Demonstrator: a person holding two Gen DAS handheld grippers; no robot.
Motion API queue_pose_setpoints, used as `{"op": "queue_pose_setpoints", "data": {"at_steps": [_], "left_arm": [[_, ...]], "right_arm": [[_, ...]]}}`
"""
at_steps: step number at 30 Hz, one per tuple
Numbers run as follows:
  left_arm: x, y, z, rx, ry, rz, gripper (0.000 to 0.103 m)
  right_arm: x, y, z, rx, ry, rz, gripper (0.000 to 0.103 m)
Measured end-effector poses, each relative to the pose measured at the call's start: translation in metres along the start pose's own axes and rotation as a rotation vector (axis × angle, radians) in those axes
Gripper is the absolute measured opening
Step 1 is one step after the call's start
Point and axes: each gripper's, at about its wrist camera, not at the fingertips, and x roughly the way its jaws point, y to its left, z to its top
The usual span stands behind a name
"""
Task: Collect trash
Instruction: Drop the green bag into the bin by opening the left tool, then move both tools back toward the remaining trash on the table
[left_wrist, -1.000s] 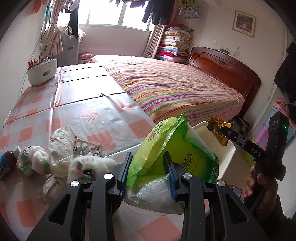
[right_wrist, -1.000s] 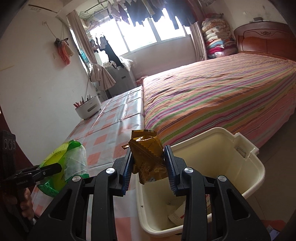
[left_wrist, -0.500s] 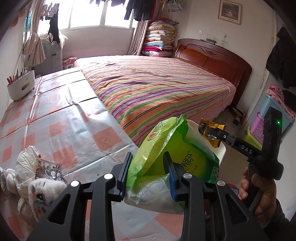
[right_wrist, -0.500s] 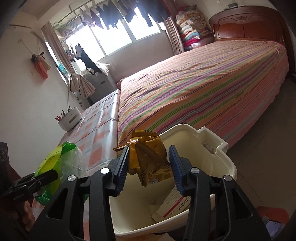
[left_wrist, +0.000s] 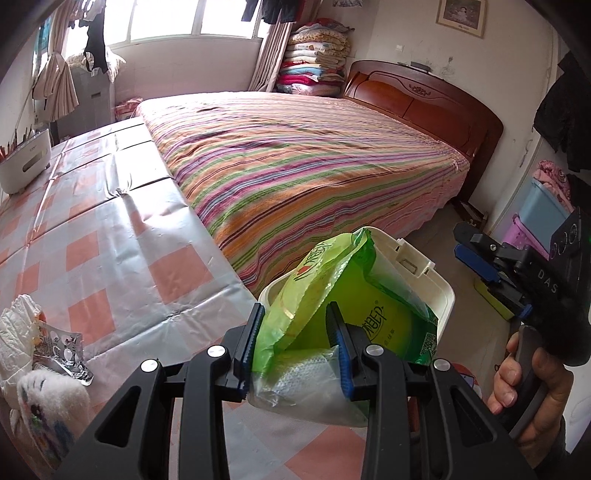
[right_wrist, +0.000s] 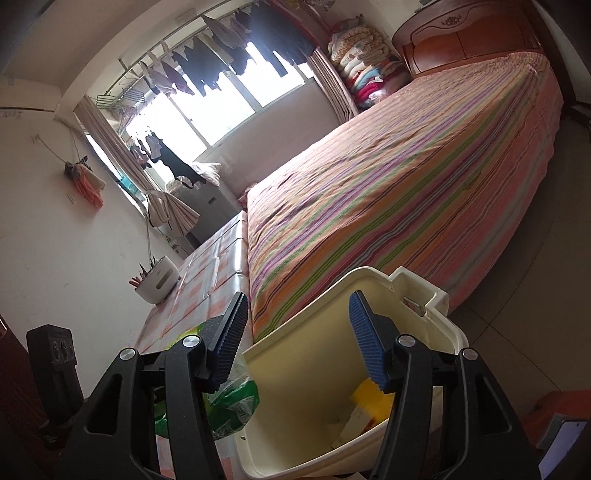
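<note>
The left gripper (left_wrist: 297, 345) is clamped on a crumpled green bag (left_wrist: 347, 306), which sticks up past its fingertips, in front of the cream bin (left_wrist: 443, 291). The right gripper (right_wrist: 297, 336) is spread wide and holds nothing, its fingers over the bin (right_wrist: 306, 350), where a yellow packet (right_wrist: 369, 400) lies.

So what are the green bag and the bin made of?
Green bag: thin glossy plastic film by its look, translucent and crinkled, creasing between the left gripper pads. Bin: rigid cream plastic, probably moulded, with smooth matte walls and a formed handle.

A home bedroom: striped bed (left_wrist: 314, 166), wooden headboard (left_wrist: 424, 96), hanging laundry (right_wrist: 229, 70).
</note>
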Motion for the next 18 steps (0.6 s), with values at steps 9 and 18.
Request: {"op": "queue_pose_setpoints", "data": {"at_steps": [9,18], "left_arm": [[0.012,-0.026,0.009,0.014,-0.022,-0.034,0.040],[-0.001,-0.034,0.016,0.018,-0.070,-0.021,0.073]], "right_arm": [[-0.009,0.002,0.001,0.020,-0.049,0.020,0.057],[-0.015,0.012,0.002,-0.009,-0.086,0.037,0.057]]}}
